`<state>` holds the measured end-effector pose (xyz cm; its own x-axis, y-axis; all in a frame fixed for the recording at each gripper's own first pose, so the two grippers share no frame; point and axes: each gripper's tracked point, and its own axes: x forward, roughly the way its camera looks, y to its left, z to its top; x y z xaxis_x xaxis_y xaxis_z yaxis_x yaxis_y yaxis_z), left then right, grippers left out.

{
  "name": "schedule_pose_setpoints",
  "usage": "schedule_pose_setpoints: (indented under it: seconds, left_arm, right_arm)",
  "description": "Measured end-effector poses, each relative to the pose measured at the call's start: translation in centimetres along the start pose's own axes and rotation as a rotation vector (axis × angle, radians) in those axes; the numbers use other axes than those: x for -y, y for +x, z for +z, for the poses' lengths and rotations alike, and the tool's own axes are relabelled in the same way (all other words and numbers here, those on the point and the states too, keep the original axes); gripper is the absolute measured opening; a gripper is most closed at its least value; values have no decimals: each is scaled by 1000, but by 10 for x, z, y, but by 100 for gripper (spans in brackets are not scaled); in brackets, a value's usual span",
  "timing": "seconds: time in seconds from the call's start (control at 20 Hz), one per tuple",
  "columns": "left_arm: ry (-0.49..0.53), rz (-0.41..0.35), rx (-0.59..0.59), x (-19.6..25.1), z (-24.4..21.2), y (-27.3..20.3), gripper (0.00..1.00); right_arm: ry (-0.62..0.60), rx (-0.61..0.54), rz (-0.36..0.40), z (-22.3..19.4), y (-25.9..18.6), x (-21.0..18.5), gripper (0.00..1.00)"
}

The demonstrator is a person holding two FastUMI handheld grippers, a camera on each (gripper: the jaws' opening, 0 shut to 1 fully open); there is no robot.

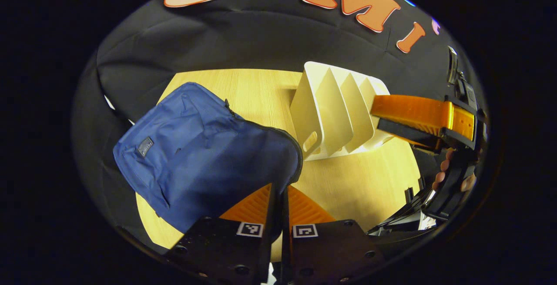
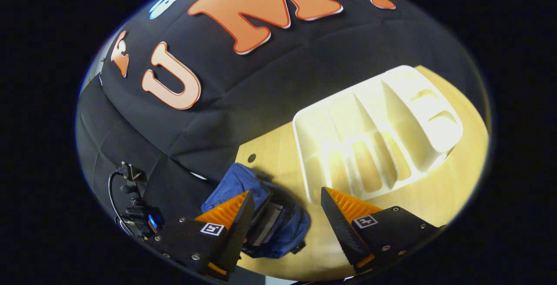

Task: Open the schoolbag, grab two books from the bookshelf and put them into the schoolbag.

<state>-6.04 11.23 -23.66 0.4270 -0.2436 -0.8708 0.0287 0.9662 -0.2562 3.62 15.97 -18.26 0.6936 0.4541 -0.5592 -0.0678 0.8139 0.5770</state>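
Evidently, the schoolbag mouth is pinched by the closed left tool, kept open; the right tool hangs wide, empty, above books inside.

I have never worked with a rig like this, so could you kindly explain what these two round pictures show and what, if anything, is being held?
Each picture comes from a camera riding on a handheld two-finger gripper. In the left gripper view, the left gripper is shut on the edge of the blue fabric schoolbag, which lies on the pale wooden table. In the right gripper view, the right gripper is open and holds nothing, above the bag, where books show inside. The white plastic slotted bookshelf looks empty.
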Motion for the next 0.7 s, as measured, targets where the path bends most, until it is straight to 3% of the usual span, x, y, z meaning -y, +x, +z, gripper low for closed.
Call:
schedule_pose_setpoints:
  seconds: [0.15,0.35,0.7]
  left_arm:
    - [-27,-35,29,22,6,0,34]
    - [6,-8,103,38,22,0,97]
    - [114,124,394,66,84,-32,97]
  right_arm:
    - [-46,56,-12,24,-11,12,92]
    - [-103,124,-26,49,-26,21,92]
    - [-324,352,-100,103,-59,28,93]
